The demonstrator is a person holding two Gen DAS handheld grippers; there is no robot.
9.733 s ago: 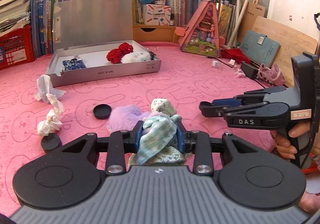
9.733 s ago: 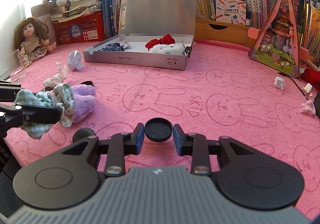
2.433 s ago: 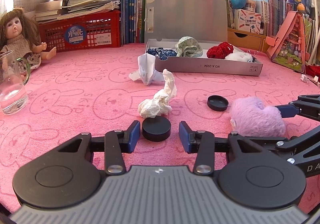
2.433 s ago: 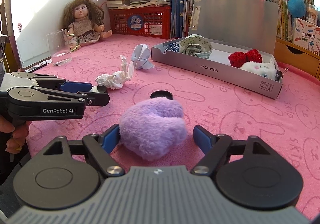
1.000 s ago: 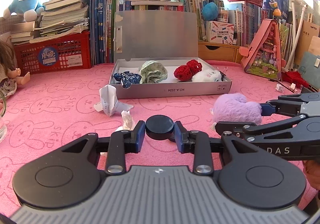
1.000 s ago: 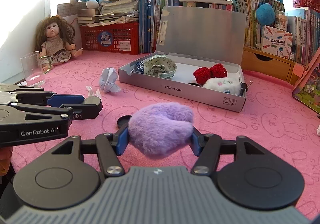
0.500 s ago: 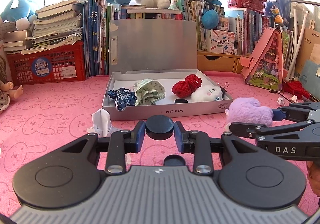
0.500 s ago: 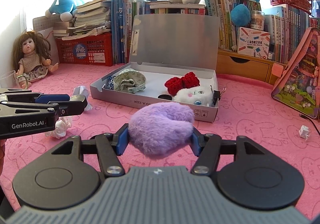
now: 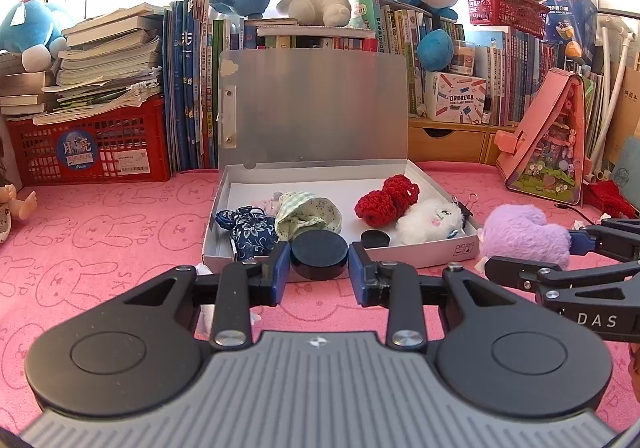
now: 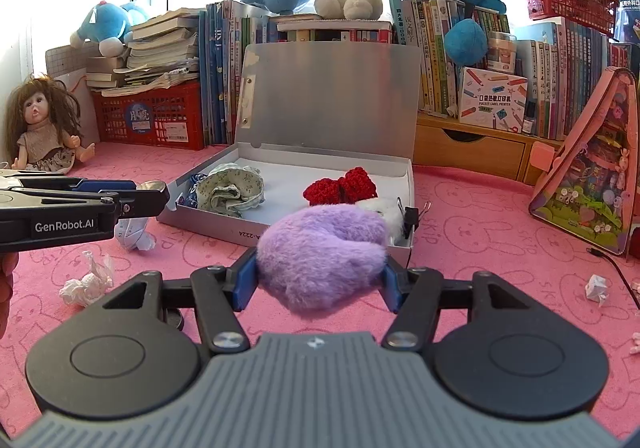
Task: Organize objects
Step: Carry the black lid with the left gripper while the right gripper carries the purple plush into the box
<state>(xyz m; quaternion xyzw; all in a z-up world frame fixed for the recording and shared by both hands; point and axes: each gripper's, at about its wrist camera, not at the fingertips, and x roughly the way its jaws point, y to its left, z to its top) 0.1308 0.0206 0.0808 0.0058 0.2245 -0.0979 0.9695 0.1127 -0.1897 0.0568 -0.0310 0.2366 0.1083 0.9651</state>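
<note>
From my left tongs [image 9: 319,267], closed on a black cap [image 9: 319,254], I see the open grey box [image 9: 424,254] holding a blue floral pouch [image 9: 252,232], green cloth [image 9: 310,216], red bow [image 9: 386,199], white plush [image 9: 430,221] and another black cap [image 9: 375,238]. From my right tongs [image 10: 318,278], clamped on the purple fluffy heart [image 10: 324,254] before the box's [image 10: 224,226] front corner, the green cloth [image 10: 230,191] and red bow [image 10: 340,185] show inside.

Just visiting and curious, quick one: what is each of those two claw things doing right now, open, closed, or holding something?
Left gripper: shut on the black round cap.
Right gripper: shut on the purple fluffy toy.
</note>
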